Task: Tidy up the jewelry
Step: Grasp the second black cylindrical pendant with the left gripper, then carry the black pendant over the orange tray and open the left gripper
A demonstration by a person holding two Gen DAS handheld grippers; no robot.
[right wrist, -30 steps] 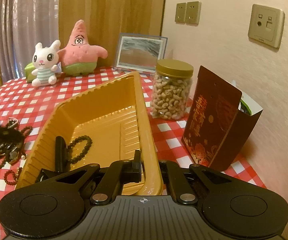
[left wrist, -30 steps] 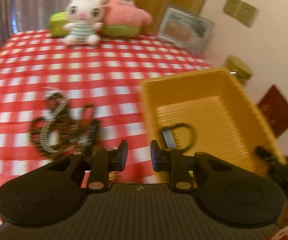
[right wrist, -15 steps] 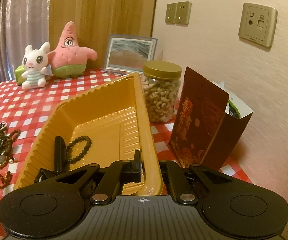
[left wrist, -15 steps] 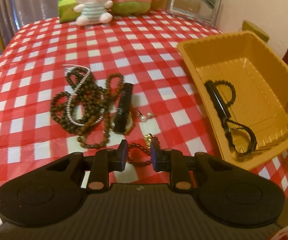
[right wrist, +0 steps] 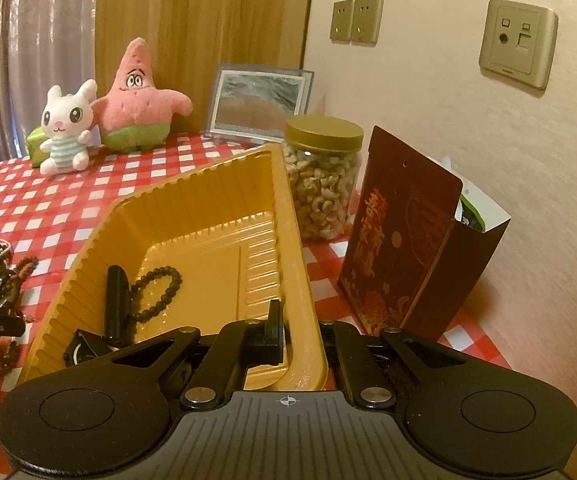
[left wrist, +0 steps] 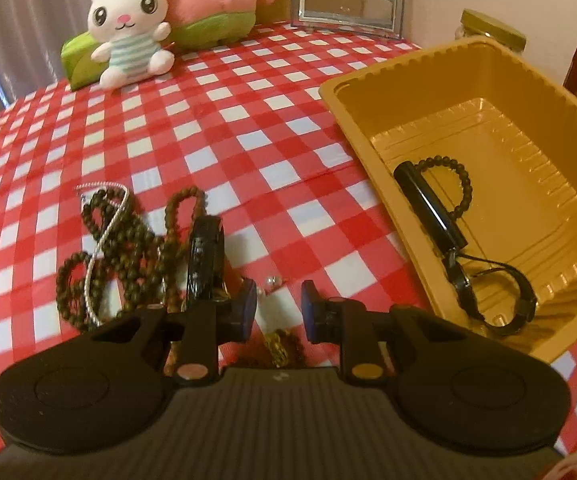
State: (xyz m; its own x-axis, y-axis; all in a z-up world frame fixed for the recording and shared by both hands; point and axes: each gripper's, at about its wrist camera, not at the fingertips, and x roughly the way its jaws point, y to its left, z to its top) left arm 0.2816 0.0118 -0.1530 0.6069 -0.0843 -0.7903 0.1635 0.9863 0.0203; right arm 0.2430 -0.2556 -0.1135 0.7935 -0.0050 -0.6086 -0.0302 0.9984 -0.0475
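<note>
Left tongs (left wrist: 275,306) apart over tangled bead necklaces (left wrist: 128,248) lower left, right tongs (right wrist: 302,330) clamped on yellow tray (right wrist: 296,240) rim, frame centre.

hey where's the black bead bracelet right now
In both wrist views the black bead bracelet lies on the floor of the yellow tray, beside the black tube; the wristwatch lies nearer the cameras.
</note>
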